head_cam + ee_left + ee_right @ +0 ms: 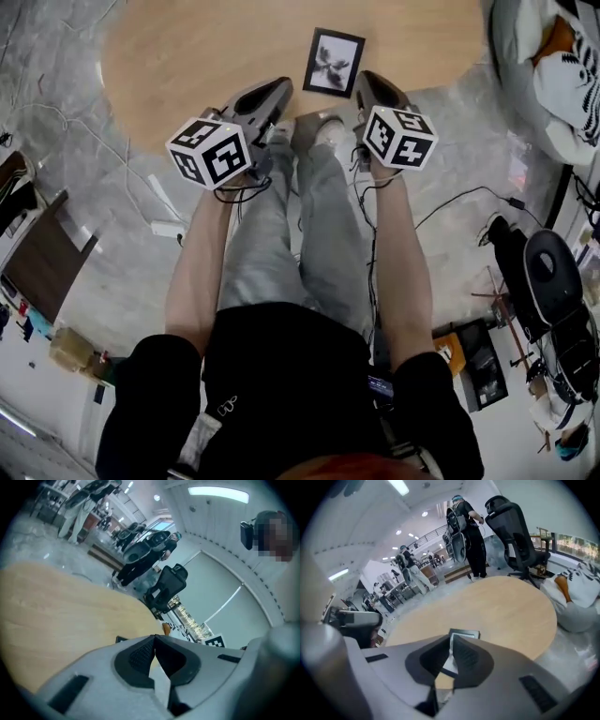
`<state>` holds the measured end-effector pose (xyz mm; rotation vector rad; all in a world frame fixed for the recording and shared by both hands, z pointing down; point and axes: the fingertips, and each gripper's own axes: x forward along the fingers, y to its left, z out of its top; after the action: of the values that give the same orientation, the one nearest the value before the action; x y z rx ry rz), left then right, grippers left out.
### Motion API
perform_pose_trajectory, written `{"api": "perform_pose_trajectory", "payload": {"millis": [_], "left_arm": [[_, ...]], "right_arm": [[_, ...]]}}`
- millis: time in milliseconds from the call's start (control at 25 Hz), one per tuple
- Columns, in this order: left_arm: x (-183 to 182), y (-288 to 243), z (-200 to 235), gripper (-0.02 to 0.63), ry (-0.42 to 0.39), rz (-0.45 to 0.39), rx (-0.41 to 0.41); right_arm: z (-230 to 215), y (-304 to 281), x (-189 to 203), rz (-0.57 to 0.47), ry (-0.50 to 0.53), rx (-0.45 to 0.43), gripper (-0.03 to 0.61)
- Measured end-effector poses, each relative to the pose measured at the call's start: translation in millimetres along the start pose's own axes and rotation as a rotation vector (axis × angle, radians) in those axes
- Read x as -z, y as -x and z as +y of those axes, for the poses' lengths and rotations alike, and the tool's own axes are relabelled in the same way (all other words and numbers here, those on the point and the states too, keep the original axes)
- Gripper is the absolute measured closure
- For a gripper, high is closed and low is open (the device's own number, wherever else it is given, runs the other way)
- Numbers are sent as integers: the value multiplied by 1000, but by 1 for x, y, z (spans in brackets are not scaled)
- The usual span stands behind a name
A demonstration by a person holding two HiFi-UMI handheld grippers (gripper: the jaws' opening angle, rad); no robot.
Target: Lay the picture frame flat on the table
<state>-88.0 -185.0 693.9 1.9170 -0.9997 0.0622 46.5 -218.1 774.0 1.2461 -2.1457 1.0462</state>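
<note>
I hold the left gripper (154,637) and right gripper (449,637) closed, empty; the picture frame (334,62) lies flat at the table's (187,56) near edge.

Left gripper (154,637): jaws closed, empty.
Right gripper (449,637): jaws together, empty.
Left arm (199,262): stretched forward.
Right arm (405,262): stretched forward alongside.

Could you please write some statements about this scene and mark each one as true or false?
1. The picture frame lies flat on the wooden table. True.
2. The left hand-held gripper is wide open. False: its jaws are shut, with nothing between them.
3. The frame lies at the table's centre. False: it lies near the edge closest to the person.
4. A black office chair stands beyond the table. True.
</note>
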Motion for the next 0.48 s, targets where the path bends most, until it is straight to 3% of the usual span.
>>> {"api": "perform_pose_trajectory", "payload": {"millis": [120,240,480], "left_arm": [[-67,11,-43,606,-149,-119,-84],[-114,37,-113,606,-206,-196,-106],[-186,89,-237,606,-290,-356,-134]], "right_arm": [[29,43,-60,-141,-33,-76,560],[52,118,-122,-271,-42,-98,561],[116,253,-230,-466,170,-118,565]]}}
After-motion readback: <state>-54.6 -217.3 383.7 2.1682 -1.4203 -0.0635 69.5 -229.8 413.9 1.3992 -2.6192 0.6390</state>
